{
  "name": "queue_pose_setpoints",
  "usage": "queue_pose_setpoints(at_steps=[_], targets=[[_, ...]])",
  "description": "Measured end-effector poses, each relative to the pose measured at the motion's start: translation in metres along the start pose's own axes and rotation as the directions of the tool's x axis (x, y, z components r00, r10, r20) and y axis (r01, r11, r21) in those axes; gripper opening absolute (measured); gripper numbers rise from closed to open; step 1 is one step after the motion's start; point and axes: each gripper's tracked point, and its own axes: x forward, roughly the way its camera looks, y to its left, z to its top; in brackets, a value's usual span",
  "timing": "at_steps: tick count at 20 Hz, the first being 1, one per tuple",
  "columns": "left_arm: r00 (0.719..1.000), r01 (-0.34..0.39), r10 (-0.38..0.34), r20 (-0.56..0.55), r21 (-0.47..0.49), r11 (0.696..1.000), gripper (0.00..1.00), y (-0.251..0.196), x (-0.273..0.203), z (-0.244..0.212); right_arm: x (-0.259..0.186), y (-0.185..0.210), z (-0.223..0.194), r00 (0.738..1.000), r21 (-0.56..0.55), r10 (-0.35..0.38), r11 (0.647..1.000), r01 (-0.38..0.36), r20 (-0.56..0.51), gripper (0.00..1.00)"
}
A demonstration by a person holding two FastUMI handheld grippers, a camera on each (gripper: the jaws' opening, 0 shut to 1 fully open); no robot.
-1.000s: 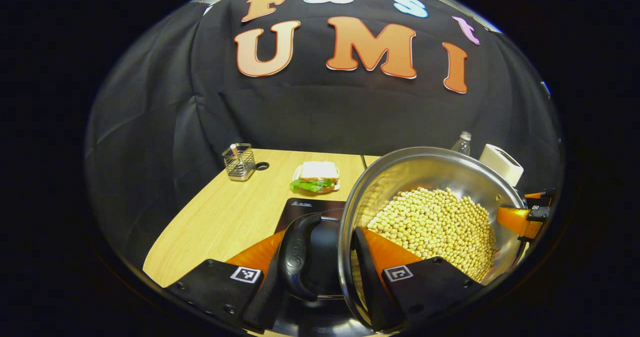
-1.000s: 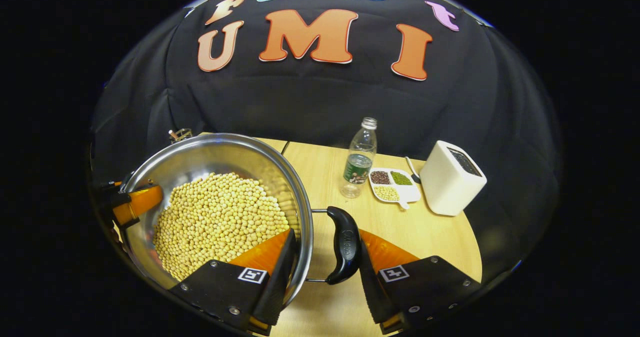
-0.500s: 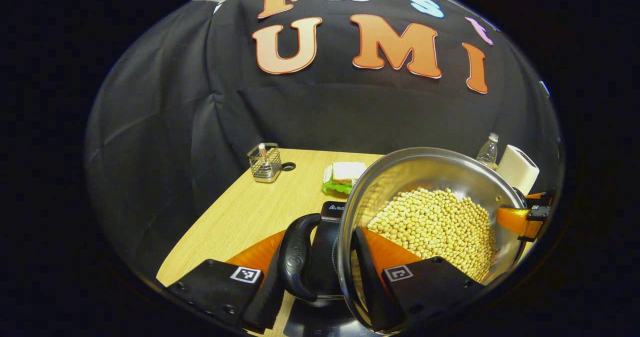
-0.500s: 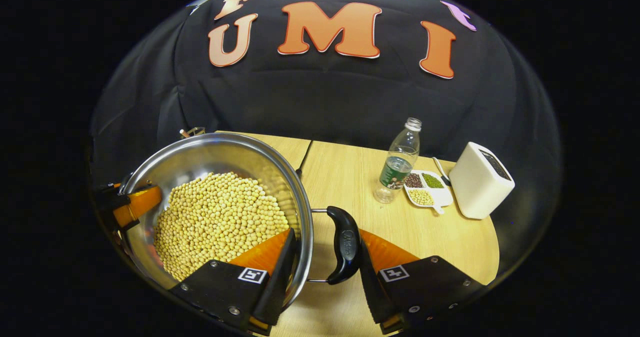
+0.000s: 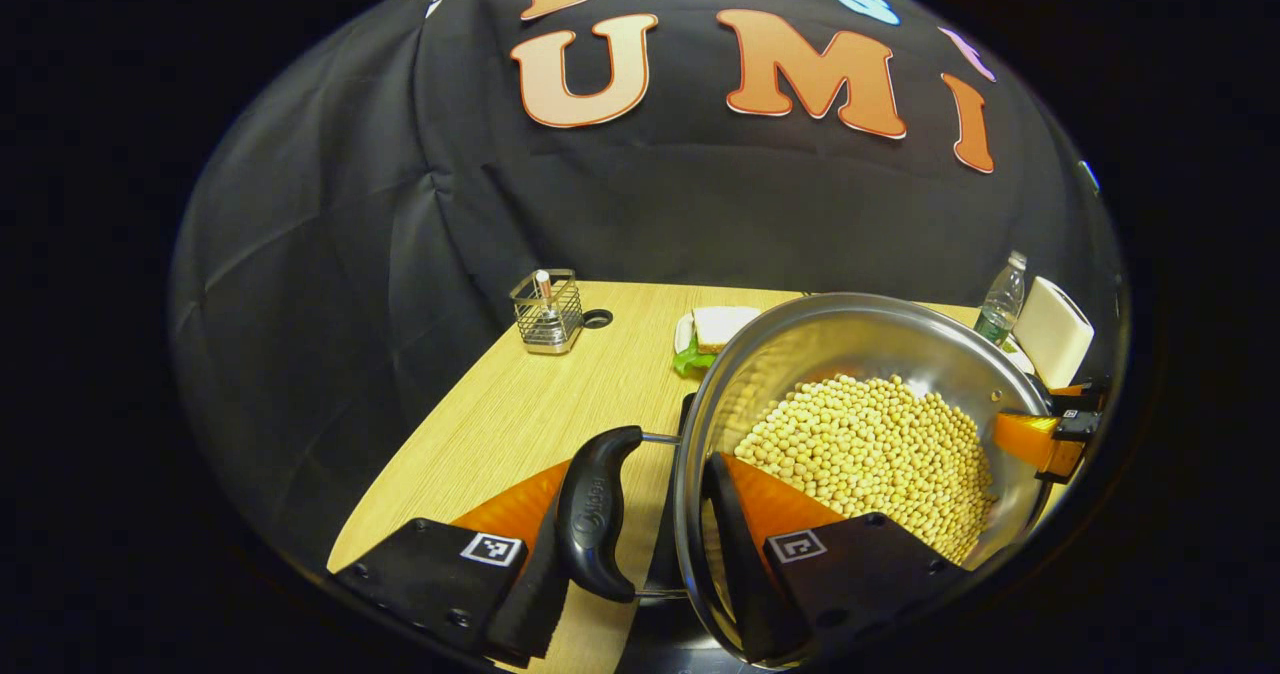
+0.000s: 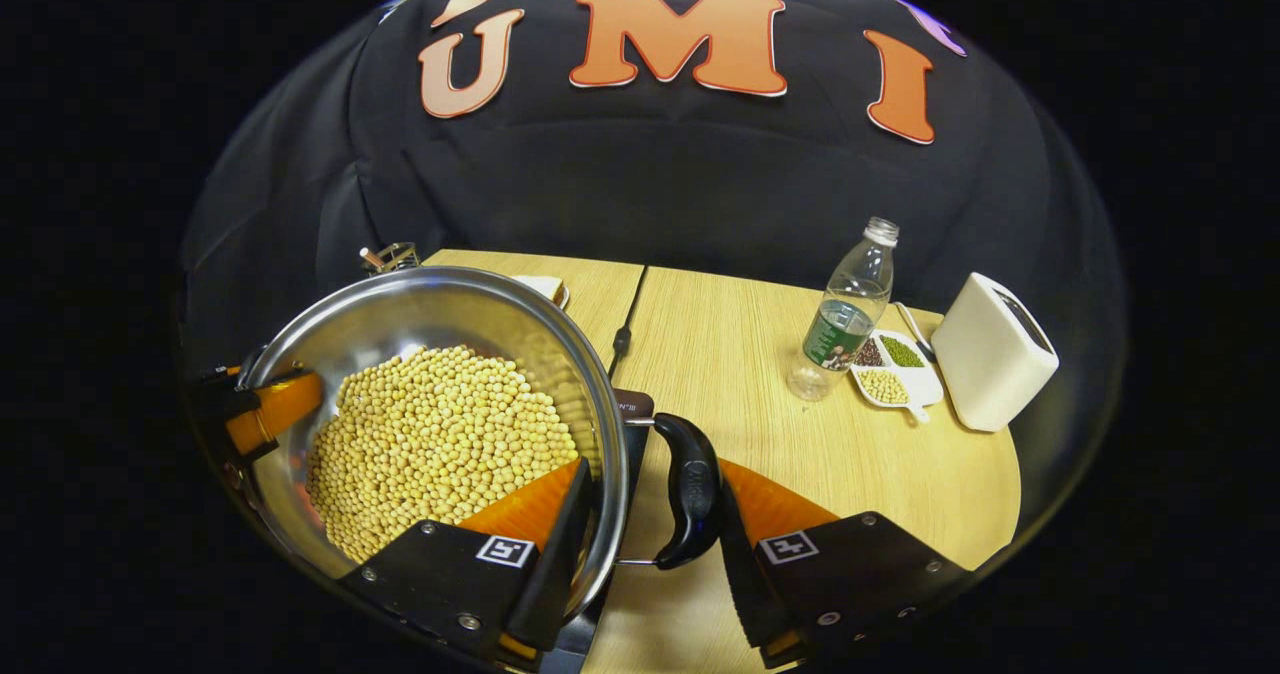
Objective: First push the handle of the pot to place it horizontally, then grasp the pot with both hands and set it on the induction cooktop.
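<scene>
A steel pot point(image 5: 850, 334) heaped with soybeans point(image 5: 870, 444) hangs between both grippers, just above the black induction cooktop point(image 6: 632, 416), whose edge peeks out beneath it. My left gripper point(image 5: 645, 464) is shut on the pot: one orange finger lies outside the black side handle point(image 5: 595, 514), the other inside the wall. My right gripper point(image 6: 655, 464) grips the opposite black handle point(image 6: 690, 489) and pot point(image 6: 430, 304) wall the same way. Each gripper also appears across the pot, the right gripper point(image 5: 1045, 439) and the left gripper point(image 6: 262, 409).
On the wooden table point(image 5: 520, 414) stand a wire basket point(image 5: 547, 299) and a sandwich point(image 5: 715, 329) at the back. A water bottle point(image 6: 845, 314), a divided dish of beans point(image 6: 895, 369) and a white box point(image 6: 995, 354) sit to the right. A cable point(image 6: 622, 339) runs behind the cooktop.
Both grippers have carried the pot to the left and forward. The cooktop has slid from ahead of the pot to beneath it, and the table objects have drifted right in both views.
</scene>
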Motion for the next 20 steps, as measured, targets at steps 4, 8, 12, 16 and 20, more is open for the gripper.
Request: queue_pose_setpoints(at_steps=[4,8,12,16,20], targets=[[1.000,0.019,-0.020,-0.022,-0.009,1.000,0.75,-0.002,0.001,-0.003,0.008,0.002,-0.003,1.000,-0.002,-0.017,1.000,0.017,-0.018,0.67],[0.999,0.030,-0.031,-0.039,-0.025,0.999,0.72,-0.005,0.003,-0.006,0.020,0.001,-0.008,0.999,-0.004,-0.028,1.000,0.028,-0.037,0.67],[0.999,0.037,-0.038,-0.039,-0.034,0.999,0.75,-0.006,0.005,-0.006,0.026,0.002,-0.010,0.998,0.007,-0.030,1.000,0.031,-0.047,0.67],[0.998,-0.003,0.002,-0.060,-0.012,1.000,0.77,-0.001,0.006,-0.008,0.024,0.005,0.003,0.999,0.074,-0.033,0.997,0.034,-0.018,0.71],[1.000,-0.015,0.015,0.014,0.032,0.999,0.87,0.009,0.003,0.005,-0.003,-0.004,0.030,0.997,0.036,-0.037,0.999,0.034,0.074,0.78]])
